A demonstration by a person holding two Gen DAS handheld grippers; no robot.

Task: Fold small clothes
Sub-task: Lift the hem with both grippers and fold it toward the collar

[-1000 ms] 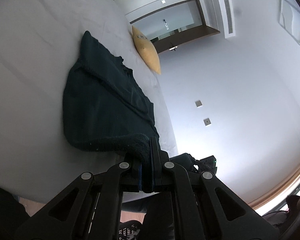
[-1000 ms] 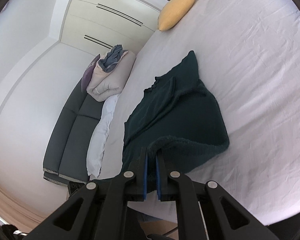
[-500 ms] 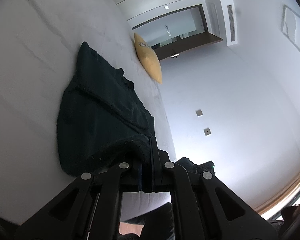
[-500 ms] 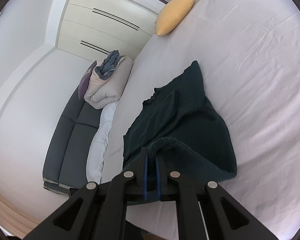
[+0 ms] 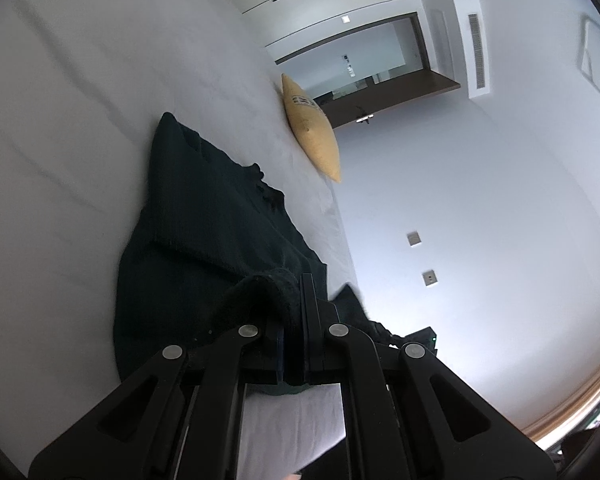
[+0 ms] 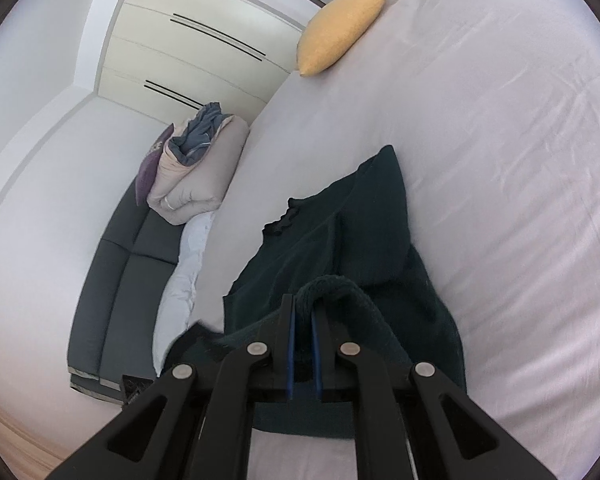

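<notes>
Hem corners of the dark green knitted sweater [image 5: 204, 248] [image 6: 340, 248] are clamped by left gripper [image 5: 296, 300] and right gripper [image 6: 304, 316], lifted off the white-sheeted bed [image 6: 500, 160].

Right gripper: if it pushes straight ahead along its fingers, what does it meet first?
The right gripper, shut on the dark green sweater, would likely run into that sweater's own body ahead, lying on the white bed sheet. Depth is unclear.

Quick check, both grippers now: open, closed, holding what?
Left gripper: closed on the hem of the dark green sweater.
Right gripper: closed on the same sweater's hem.
</notes>
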